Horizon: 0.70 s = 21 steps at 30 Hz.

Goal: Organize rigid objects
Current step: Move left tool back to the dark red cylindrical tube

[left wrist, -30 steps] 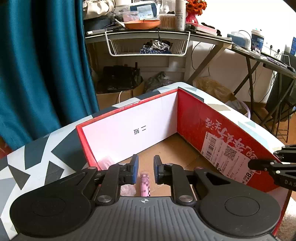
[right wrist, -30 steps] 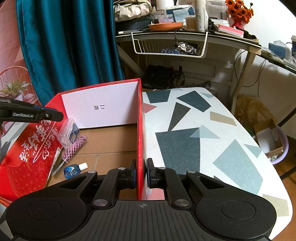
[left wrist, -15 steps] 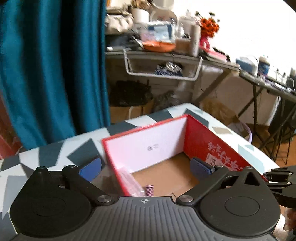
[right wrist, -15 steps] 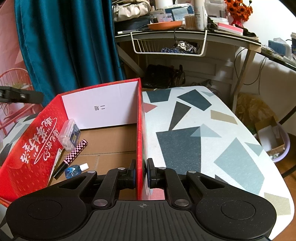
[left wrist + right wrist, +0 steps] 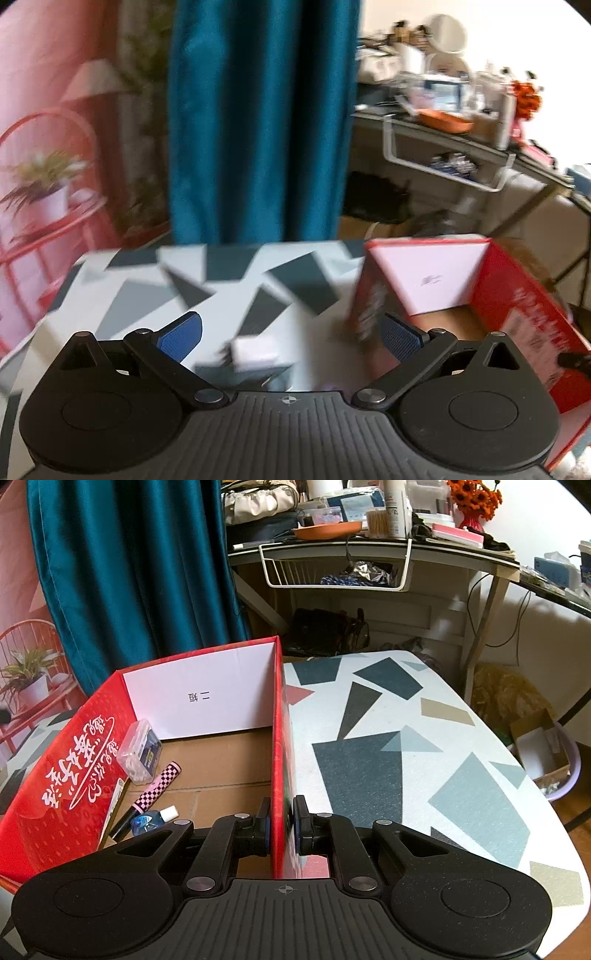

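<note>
The red box (image 5: 207, 760) stands open on the patterned desk (image 5: 424, 760), its white inner end wall facing the right wrist camera. Inside, on the brown cardboard floor along the box's left wall, lie a clear case (image 5: 139, 751), a pink checked tube (image 5: 157, 786) and a small blue bottle (image 5: 151, 819); the case leans against the wall, the tube lies just below it, and the bottle rests near the tube's lower end.

The right claw (image 5: 281, 827) is clamped on the box's right wall, one pad inside and one outside, both pressing the red cardboard near its close end.

The left claw (image 5: 290, 334) stands at its widest with nothing between the blue pads (image 5: 181, 336); its jaws have just been opening. It is outside the box, over the desk (image 5: 147, 291) to the left of the box (image 5: 517, 295), whose near corner shows just behind the right pad. This view is blurred; a small white thing (image 5: 255, 352) lies on the desk between the pads, too smeared to identify.

Behind the desk hangs a teal curtain (image 5: 129, 572). To its right stands a cluttered table (image 5: 369, 546) with a wire basket (image 5: 336, 568) under it and orange flowers (image 5: 474, 496) on top.
</note>
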Available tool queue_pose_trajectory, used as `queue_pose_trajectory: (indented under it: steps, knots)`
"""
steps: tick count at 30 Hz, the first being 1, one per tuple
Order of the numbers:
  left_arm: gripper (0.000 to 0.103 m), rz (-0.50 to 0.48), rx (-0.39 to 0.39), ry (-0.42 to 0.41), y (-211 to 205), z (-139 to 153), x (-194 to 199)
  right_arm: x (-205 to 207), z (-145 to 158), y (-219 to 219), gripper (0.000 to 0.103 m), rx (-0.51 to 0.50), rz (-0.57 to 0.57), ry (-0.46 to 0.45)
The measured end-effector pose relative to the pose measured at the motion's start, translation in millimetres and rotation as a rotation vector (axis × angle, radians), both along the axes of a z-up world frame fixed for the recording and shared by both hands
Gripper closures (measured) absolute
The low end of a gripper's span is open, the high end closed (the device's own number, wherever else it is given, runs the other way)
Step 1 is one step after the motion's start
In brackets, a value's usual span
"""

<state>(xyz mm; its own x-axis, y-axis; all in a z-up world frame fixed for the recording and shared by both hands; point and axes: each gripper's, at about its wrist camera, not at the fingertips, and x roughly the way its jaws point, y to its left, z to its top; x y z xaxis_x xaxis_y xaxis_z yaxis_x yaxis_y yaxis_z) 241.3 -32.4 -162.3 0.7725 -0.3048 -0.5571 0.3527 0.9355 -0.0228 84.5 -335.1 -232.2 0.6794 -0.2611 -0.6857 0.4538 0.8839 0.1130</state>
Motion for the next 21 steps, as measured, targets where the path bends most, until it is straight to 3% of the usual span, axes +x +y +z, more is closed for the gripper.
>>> queue_pose_trajectory:
  steps: [5, 7, 13, 21]
  knots:
    - [0.000, 0.088, 0.062, 0.013, 26.4, -29.9, -9.7, -0.4, -0.3, -0.7, 0.093, 0.002, 0.000, -0.001]
    - [0.000, 0.113, 0.088, 0.058, 33.4, -44.3, -9.7, -0.4, -0.6, -0.9, 0.093, 0.002, 0.000, 0.000]
    - [0.000, 0.282, 0.018, 0.233, 60.4, -75.6, -3.9, -0.4, -1.0, -0.8, 0.092, 0.003, -0.002, -0.002]
    - [0.001, 0.416, 0.035, 0.312, 69.1, -81.9, -5.8, -0.8, -1.5, -0.6, 0.092, 0.002, -0.003, -0.002]
